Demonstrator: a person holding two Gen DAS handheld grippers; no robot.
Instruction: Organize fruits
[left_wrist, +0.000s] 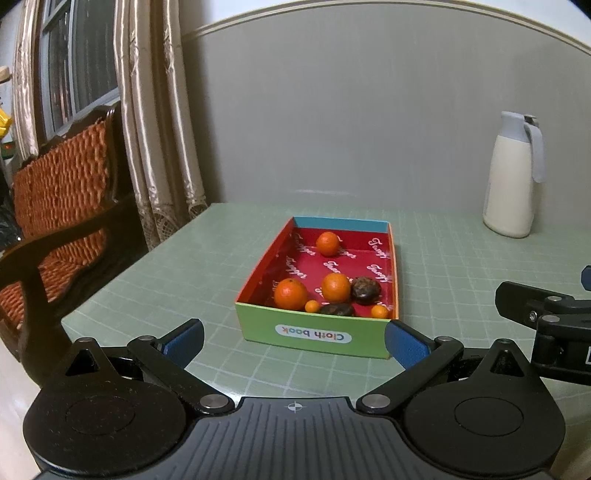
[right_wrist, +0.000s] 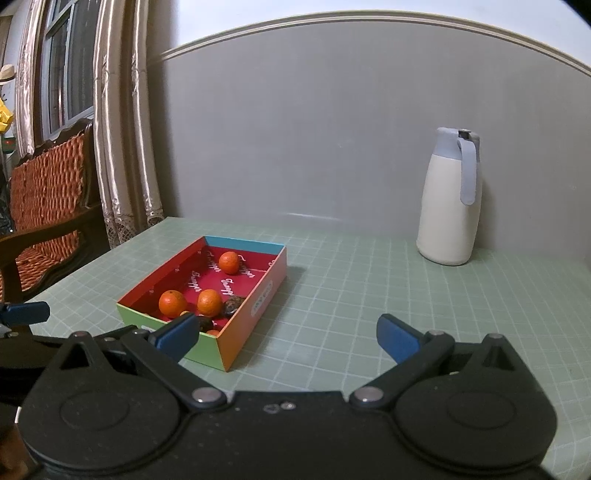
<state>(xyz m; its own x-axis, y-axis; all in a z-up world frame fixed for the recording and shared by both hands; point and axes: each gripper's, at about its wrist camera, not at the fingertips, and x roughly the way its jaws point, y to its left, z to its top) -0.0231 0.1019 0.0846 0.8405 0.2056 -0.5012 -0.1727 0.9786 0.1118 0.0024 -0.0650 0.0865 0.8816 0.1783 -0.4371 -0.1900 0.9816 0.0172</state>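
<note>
**Fruit Box on Table: Both Grippers Spread and Empty**

The box (left_wrist: 314, 334) stood on the green gridded table (left_wrist: 147, 295), its green front wall labelled "Cloth book". All the fruit lay inside it on the red lining.

Left wrist view: the left gripper (left_wrist: 294, 341) faced the front wall of the box squarely, with its blue pads (left_wrist: 184, 341) set wide apart and nothing between them. This view showed the full contents: one orange (left_wrist: 327, 243) near the far wall, two oranges (left_wrist: 290, 293) side by side toward the front, two dark brown fruits (left_wrist: 365, 290), and two small orange fruits (left_wrist: 312, 306) against the front wall. The front wall cut off the lower part of the nearest fruits. Part of the right gripper's linkage entered at the right edge.

Right wrist view: the right gripper (right_wrist: 286, 338) sat to the right of the box, over bare table, its fingers likewise spread and holding nothing. This view showed the orange side wall of the box, which the left view showed only edge-on. The left blue pad (right_wrist: 173, 336) covered the near corner of the box, so the small fruits and one dark fruit were mostly hidden. A blue pad of the left gripper appeared at the left edge.

A white jug (right_wrist: 448, 206) with a grey lid stood well apart from the box, against the grey wall. A wooden chair (left_wrist: 59, 192) and curtains stood left of the table.
</note>
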